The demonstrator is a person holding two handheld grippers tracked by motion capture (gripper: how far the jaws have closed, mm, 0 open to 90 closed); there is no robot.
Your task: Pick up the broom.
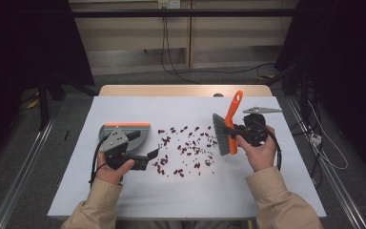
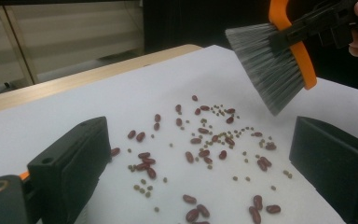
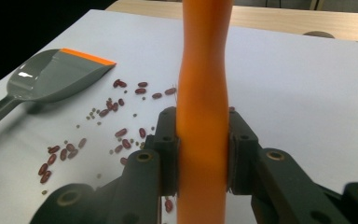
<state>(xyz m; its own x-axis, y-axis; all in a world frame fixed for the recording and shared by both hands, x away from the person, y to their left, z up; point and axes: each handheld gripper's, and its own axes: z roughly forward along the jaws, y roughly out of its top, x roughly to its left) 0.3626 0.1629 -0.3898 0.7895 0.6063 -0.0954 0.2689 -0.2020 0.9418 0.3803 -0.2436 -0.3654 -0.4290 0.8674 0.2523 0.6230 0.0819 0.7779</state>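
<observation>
Beans scattered mid-table, dustpan to their left, brush to their right

Even overhead light falls on the white tabletop, leaving soft, faint shadows, while the room past its far edge and side edges sinks into darkness. In the right gripper view the orange brush handle is close and soft; a small glare spot shines on the grey dustpan.

White tabletop sheet on wooden table; wall socket with black cables behind.
</observation>
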